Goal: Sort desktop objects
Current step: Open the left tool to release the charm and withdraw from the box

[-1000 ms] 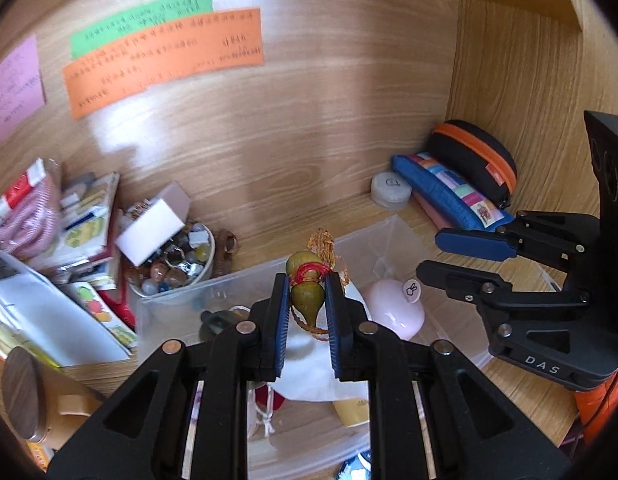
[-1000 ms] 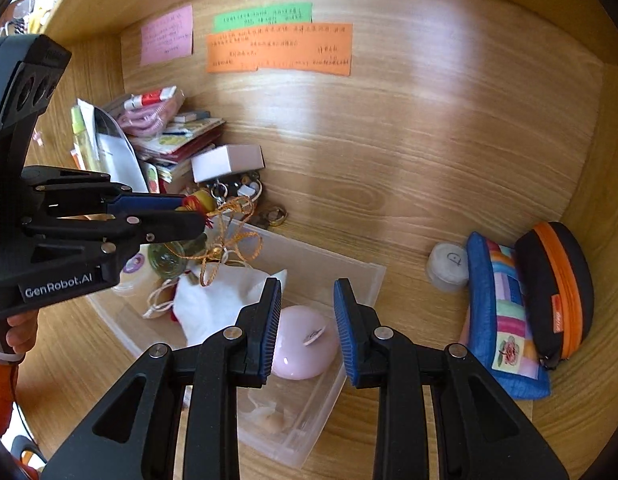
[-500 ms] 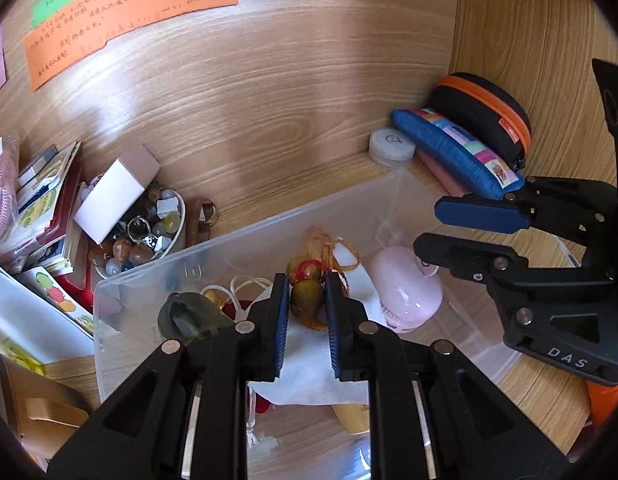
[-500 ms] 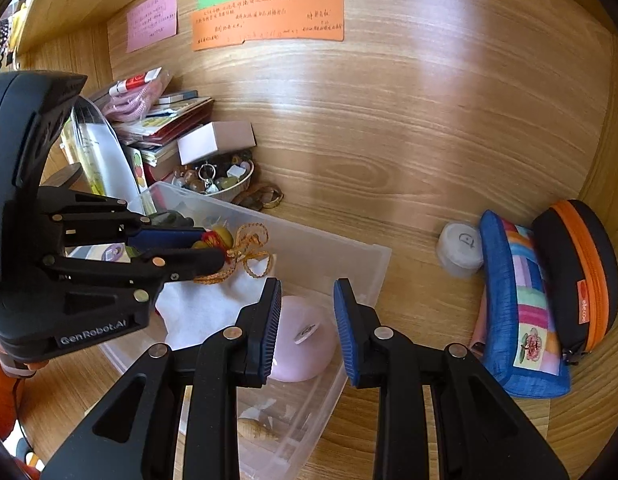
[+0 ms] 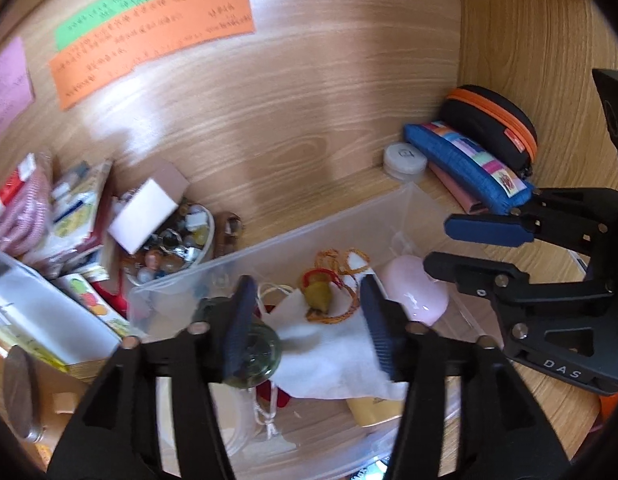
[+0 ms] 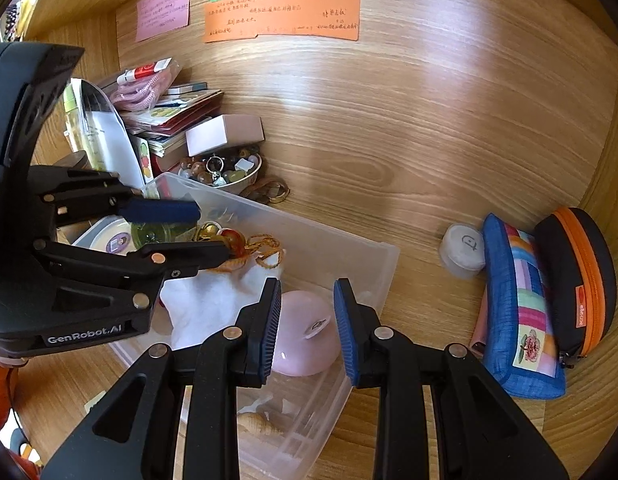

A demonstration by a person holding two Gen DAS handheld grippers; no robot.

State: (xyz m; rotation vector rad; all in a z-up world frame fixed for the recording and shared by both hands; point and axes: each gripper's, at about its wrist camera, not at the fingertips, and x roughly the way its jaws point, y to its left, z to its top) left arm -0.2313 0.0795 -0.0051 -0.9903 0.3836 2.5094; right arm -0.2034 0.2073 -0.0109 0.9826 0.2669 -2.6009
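Note:
A clear plastic bin [image 5: 289, 236] [image 6: 329, 232] stands on the wooden shelf. In it lies a white cloth [image 5: 329, 352] [image 6: 213, 304], and on the cloth rests an olive gourd charm [image 5: 319, 296] [image 6: 229, 238] with a red band and orange cord. My left gripper [image 5: 307, 284] [image 6: 213, 232] hangs over the bin with its jaws opening; the charm lies between and below the fingers, untouched by the pads. A pink rounded object [image 5: 413, 292] [image 6: 305, 344] sits in the bin under my right gripper [image 6: 307, 286] [image 5: 439, 242], whose jaws stand at their narrowest with nothing in them.
A green glass piece [image 5: 253, 356] and a seashell [image 6: 257, 424] also lie in the bin. Left of it are a bowl of beads [image 6: 225, 176], a white box [image 6: 225, 134] and stacked booklets. At the right are a white tin [image 6: 463, 250], a blue pouch [image 6: 521, 308] and a black-orange case [image 6: 577, 276].
My left gripper carried the gourd charm down into the bin, then spread its jaws; the charm now lies loose on the cloth. The right gripper kept its place and its jaws did not move.

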